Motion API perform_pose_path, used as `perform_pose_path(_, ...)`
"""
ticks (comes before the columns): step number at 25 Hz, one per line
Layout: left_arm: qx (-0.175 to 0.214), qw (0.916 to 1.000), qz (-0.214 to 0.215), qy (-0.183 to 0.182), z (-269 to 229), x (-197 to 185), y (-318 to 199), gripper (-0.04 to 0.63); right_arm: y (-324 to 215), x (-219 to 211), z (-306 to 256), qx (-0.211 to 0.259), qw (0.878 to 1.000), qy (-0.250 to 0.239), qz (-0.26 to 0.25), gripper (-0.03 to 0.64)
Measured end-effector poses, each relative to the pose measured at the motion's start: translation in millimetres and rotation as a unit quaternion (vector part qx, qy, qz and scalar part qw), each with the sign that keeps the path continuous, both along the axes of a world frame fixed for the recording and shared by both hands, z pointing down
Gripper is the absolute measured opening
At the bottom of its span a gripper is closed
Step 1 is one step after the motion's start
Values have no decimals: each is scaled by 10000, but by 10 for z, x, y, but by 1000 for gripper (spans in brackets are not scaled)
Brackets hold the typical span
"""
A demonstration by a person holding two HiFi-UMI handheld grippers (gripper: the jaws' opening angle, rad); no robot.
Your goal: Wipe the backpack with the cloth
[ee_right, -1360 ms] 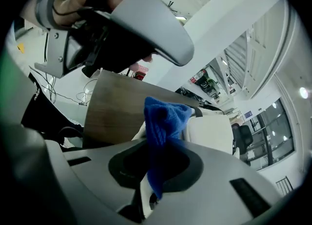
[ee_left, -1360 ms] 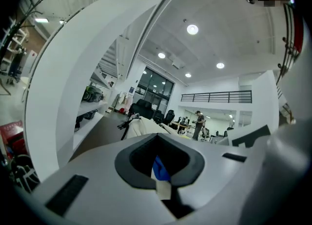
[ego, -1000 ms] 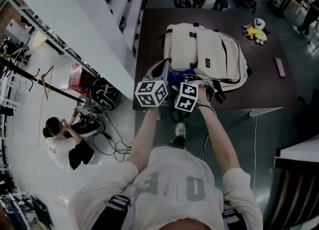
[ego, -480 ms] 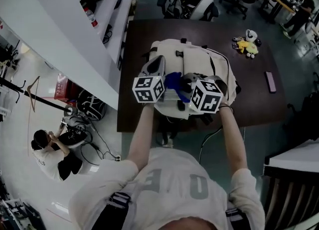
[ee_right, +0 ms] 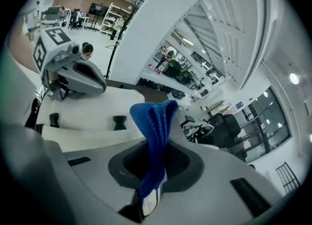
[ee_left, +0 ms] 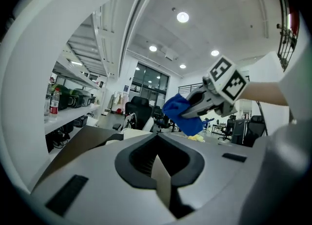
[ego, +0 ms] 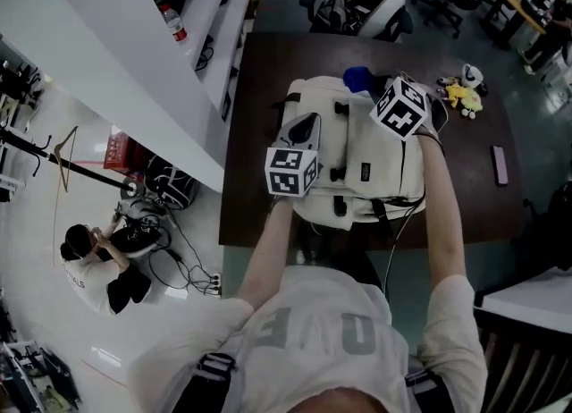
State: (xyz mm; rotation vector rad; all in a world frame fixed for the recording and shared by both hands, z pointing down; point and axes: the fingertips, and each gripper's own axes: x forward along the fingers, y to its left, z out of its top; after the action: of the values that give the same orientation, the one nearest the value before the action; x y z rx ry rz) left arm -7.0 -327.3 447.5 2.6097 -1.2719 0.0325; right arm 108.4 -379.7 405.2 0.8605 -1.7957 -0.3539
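Since the earlier frames, the right gripper [ego: 368, 86] has travelled from the near edge of the backpack [ego: 366, 161] to its far end, carrying the cloth [ego: 357, 76] with it. The backpack lies flat on the dark table [ego: 483, 188], front panel up. The right gripper's jaws pinch the blue cloth, which stands out beyond them in a folded bunch and appears to hang just above the fabric, not pressed on it. The left gripper [ee_left: 157, 163] sits at the pack's left side, jaws pressed together with nothing between them. Judged progress: one lengthwise pass at most, with the side panels and straps still to be wiped. The backpack's compartments look closed, so its contents cannot be seen.
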Motion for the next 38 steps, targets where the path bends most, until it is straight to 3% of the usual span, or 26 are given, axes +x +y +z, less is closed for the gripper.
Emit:
perform_pose_path(7, -83, 9999, -29, 117, 47, -8, -21, 3, -552, -42, 734, -590, 9959, -473, 507, 38)
perform_pose_path(10, -78, 9999, -48, 67, 62, -3, -9, 3, -646, -77, 885, -713, 9971, -10, 264, 38)
perform_pose_path(14, -30, 10000, -73, 47, 45, 0, -26, 3, -599, -110, 949, -745, 9951, 461, -454, 37)
perform_pose_path(18, -33, 10000, -90, 28, 67, -26, -30, 3, -436, -142, 922, -826, 9952, 98, -519, 37)
perform_pose_path(21, -44, 9999, -109, 56, 63, -43, -50, 3, -279, -221, 838, -609, 9974, -282, -268, 38)
perform_pose_path(27, -85, 9998, -86, 132, 79, -47, -41, 3, 80, -223, 866, 276, 9978, 566, -190, 38)
perform_pose_path(38, -55, 9999, -111, 45, 56, -57, -42, 3, 580, -275, 893, 44, 9994, 291, -193, 38)
